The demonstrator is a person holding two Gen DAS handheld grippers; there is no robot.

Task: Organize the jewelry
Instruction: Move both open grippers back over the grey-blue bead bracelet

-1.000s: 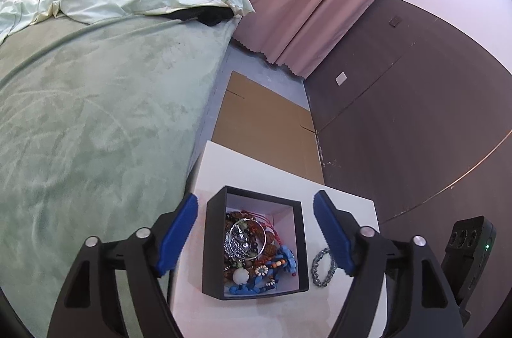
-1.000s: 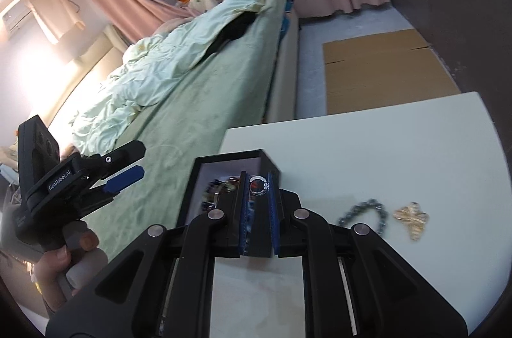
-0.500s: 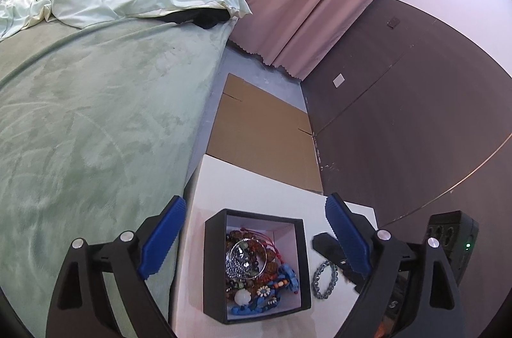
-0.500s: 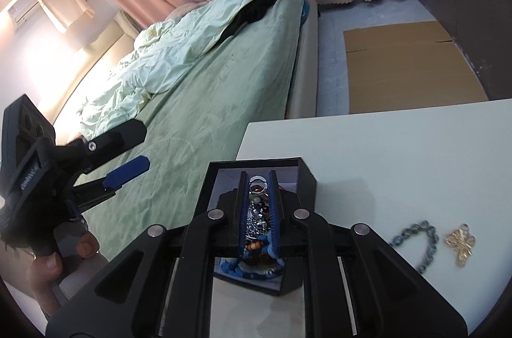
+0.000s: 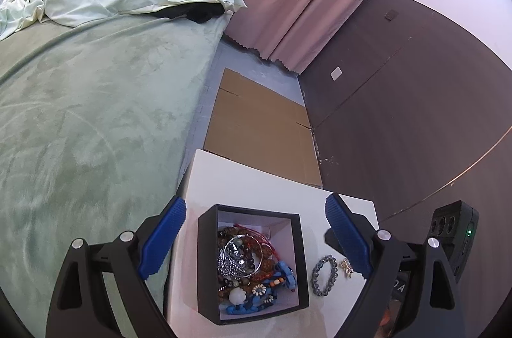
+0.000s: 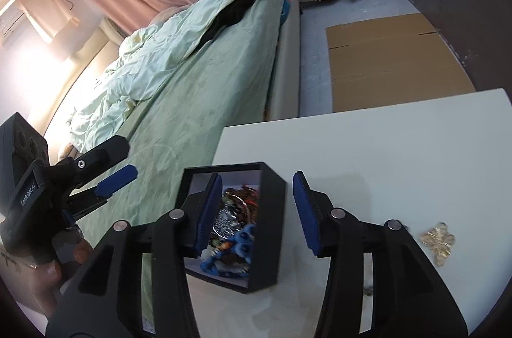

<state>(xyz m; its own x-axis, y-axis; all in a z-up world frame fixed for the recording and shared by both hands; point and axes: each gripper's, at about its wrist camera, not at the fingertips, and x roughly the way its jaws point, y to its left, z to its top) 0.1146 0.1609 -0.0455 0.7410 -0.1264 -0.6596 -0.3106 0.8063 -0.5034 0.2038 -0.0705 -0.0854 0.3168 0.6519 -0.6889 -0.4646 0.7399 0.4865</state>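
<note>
Both hand-held grippers, left (image 5: 252, 237) and right (image 6: 257, 210), are gaping empty over the box (image 5: 204, 258), collecting loose jewelry

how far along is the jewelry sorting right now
Done: most pieces already sit piled in the black box, among them a silver bangle and blue beads. In hand: nothing; the left gripper and right gripper are both open and empty. Left: the grey bead bracelet and gold brooch lie loose on the white table.
</note>
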